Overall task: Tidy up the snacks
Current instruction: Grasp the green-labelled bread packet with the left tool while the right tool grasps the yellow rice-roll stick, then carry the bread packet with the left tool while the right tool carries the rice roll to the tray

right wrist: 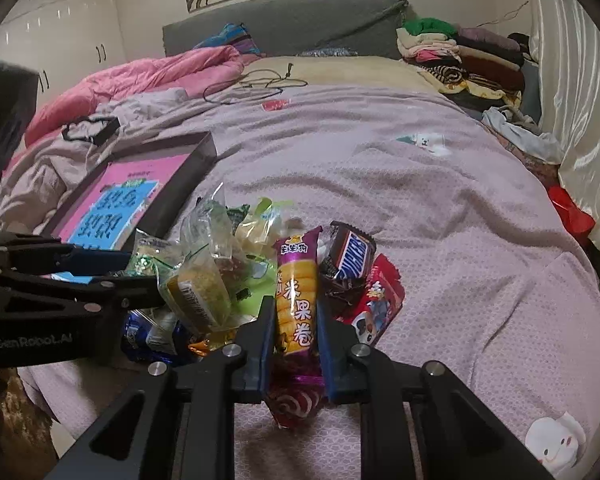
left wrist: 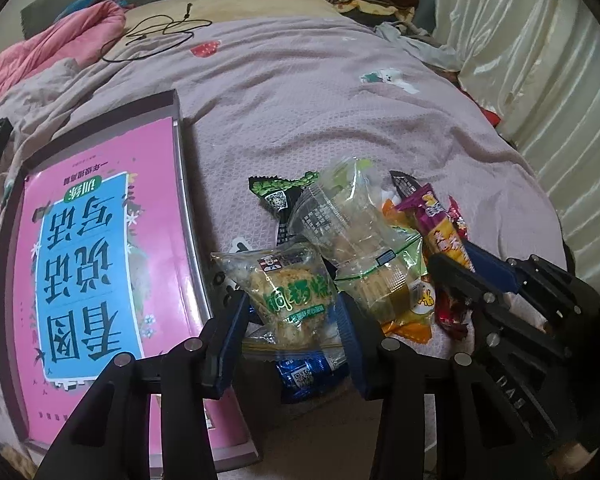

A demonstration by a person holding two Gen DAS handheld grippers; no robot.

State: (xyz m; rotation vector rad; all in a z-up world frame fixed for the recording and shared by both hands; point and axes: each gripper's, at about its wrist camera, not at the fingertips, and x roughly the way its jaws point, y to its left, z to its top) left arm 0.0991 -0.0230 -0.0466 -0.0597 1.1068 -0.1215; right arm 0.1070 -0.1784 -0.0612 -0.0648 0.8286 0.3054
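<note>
The bed's mauve cover [right wrist: 380, 184] carried a snack pile beside the box [left wrist: 176, 128]. The right gripper [right wrist: 296, 320] was clamped on the purple rice roll [right wrist: 296, 300], the left gripper [left wrist: 292, 320] on the green-lettered cake pack [left wrist: 288, 296]. Each should lift straight up, slowly, so the neighbouring packets do not drag.

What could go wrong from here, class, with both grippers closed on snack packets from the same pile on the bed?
1. The right gripper pinches the purple rice roll packet; the crisp roll inside might crush.
2. The left gripper holds the clear cake packet, which lies among other wrappers; lifting may drag the blue packet along.
3. The chocolate bar leans by the roll and could slide off.
</note>
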